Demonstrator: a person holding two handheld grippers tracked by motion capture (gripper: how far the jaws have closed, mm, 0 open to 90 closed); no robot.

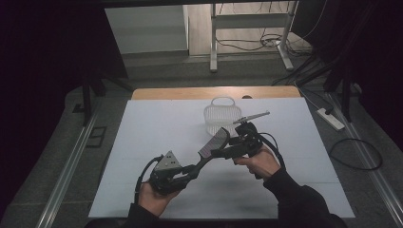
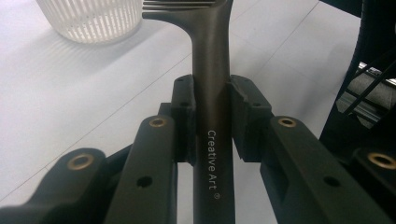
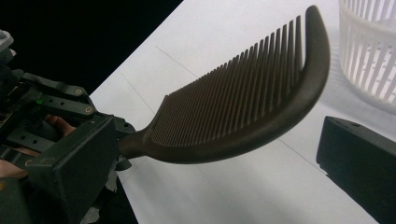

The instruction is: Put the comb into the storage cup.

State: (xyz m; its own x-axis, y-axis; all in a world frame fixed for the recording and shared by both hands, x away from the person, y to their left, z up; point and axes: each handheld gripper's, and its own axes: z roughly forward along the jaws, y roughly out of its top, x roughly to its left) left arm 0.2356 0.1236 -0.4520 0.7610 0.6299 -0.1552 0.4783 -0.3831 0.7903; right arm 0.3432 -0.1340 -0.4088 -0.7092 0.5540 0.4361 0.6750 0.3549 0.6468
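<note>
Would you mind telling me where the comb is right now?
In the high view, the comb is mid-table, handle clamped in the left gripper, its toothed head by the right gripper, near the white basket.

A wooden table seen from above, nearly all of it covered by a large white sheet with faint fold lines; a bare strip of wood shows along the far edge; a white slatted basket stands on the sheet, toward its far middle.
</note>
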